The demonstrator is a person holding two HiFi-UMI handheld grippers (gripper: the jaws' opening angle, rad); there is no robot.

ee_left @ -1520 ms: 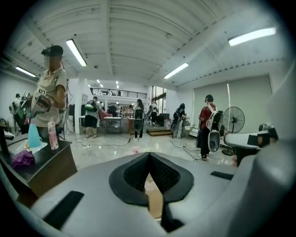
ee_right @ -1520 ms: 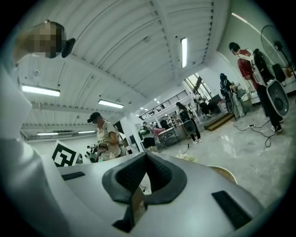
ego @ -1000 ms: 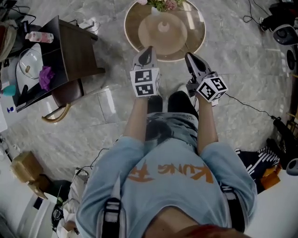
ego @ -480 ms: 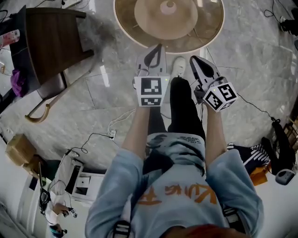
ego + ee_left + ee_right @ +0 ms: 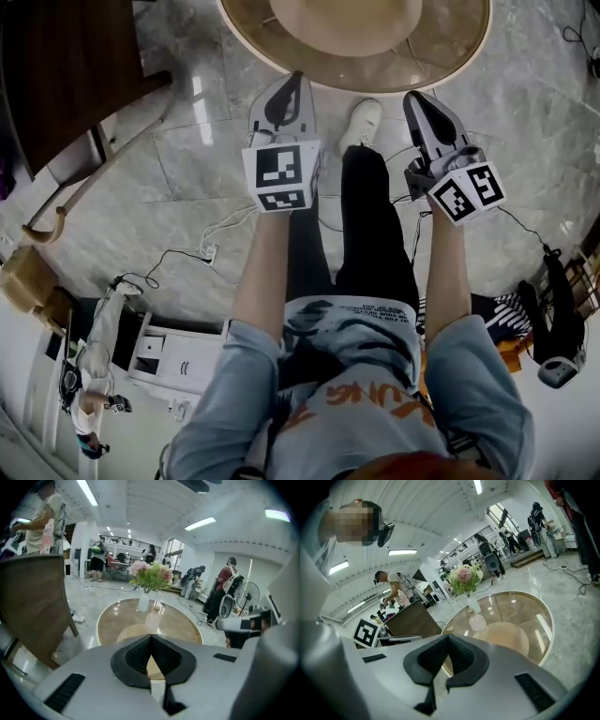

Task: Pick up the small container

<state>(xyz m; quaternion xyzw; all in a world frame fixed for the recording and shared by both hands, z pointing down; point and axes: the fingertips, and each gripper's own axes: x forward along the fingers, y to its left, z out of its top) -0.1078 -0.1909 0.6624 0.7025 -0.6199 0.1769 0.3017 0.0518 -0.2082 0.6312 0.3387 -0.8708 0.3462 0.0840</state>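
1. The left gripper [image 5: 292, 84] is seen at 12 o'clock from the middle of the head view and the right gripper [image 5: 417, 98] at 1 o'clock. Both are pointed towards 12 o'clock.
2. In the left gripper view, the left gripper's ribbed black pads [image 5: 137, 654] are seen meeting at their tips. The jaws are fully closed and nothing is held between them.
3. In the right gripper view, the right gripper's pads [image 5: 432, 657] are likewise pressed together, and nothing is gripped.
4. A round glass table [image 5: 450, 47] is found at 12 o'clock of both grippers, just beyond their tips, on a marble floor [image 5: 187, 169].
5. A white vase [image 5: 143, 603] of pink and green flowers [image 5: 150, 576] is placed on the table's far side, at 12 o'clock above the closed jaws in the left gripper view.
6. A white shoe [image 5: 361, 122] is seen between the two grippers.
7. A dark wooden desk [image 5: 56, 75] is placed at 10 o'clock in the head view, and cables [image 5: 187, 258] are strewn over the floor at 9 o'clock.
8. The small container cannot be told apart in any view, so its place cannot be given.
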